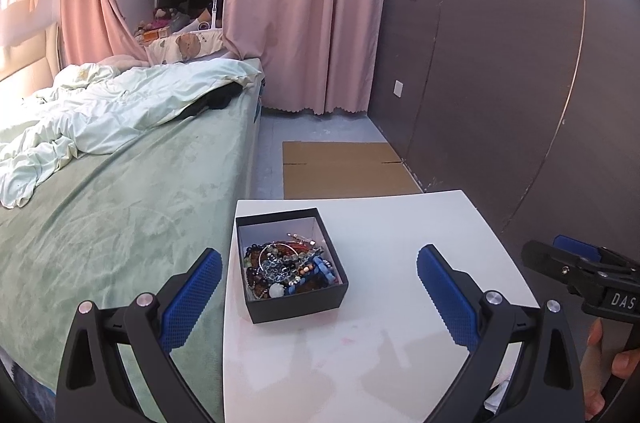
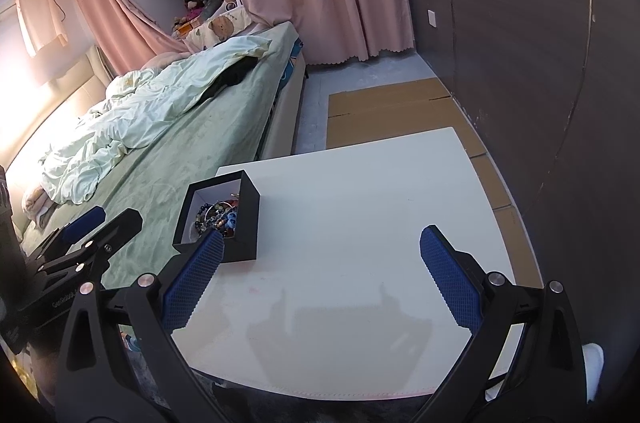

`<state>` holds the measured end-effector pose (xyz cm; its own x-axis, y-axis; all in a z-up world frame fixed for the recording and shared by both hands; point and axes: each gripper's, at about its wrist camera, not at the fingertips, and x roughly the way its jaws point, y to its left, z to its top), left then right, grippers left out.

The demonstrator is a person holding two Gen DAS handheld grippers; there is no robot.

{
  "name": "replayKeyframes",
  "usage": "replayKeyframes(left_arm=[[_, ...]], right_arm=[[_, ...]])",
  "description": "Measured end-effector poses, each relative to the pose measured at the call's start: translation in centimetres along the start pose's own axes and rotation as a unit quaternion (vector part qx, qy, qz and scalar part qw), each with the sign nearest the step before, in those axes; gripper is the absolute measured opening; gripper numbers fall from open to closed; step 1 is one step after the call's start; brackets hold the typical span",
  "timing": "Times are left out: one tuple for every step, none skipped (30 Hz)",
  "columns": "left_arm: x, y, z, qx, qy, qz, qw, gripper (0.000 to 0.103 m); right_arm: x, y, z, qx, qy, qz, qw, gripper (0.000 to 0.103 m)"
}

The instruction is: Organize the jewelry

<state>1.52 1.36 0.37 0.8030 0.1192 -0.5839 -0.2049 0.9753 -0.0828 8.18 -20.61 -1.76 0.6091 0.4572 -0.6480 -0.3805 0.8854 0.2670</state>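
Note:
A small black box [image 1: 296, 297] with a white inside stands on the left part of a white table [image 1: 400, 263]. It holds a tangled heap of jewelry [image 1: 286, 269]: beaded bracelets, a silver bangle, blue beads. My left gripper [image 1: 320, 291] is open and empty, above the table just short of the box. The box also shows in the right wrist view [image 2: 244, 223], its jewelry [image 2: 220, 217] partly hidden. My right gripper [image 2: 320, 271] is open and empty over the table's middle, to the right of the box. It shows at the right edge of the left wrist view [image 1: 576, 259].
A bed [image 1: 100, 207] with a green cover and a crumpled pale quilt [image 1: 100, 111] adjoins the table's left side. Flat cardboard [image 1: 344, 167] lies on the floor beyond the table. A dark panel wall [image 1: 500, 83] runs along the right. Pink curtains [image 1: 304, 7] hang behind.

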Motion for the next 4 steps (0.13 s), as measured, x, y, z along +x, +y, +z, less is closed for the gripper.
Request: replayKeyframes(left_arm=[[0.15,0.02,0.02,0.002,0.002,0.001,1.0000,0.095],[0.34,0.03,0.05,0.003,0.004,0.002,1.0000,0.095],[0.52,0.13,0.08,0.004,0.007,0.002,1.0000,0.095],[0.70,0.16,0.14,0.005,0.008,0.001,1.0000,0.095]], right_arm=[[0.11,0.03,0.05,0.000,0.001,0.000,1.000,0.098],[0.26,0.08,0.06,-0.001,0.002,-0.001,1.000,0.098],[0.38,0.12,0.05,-0.002,0.002,-0.002,1.000,0.098],[0.60,0.16,0.07,-0.003,0.004,-0.003,1.000,0.098]])
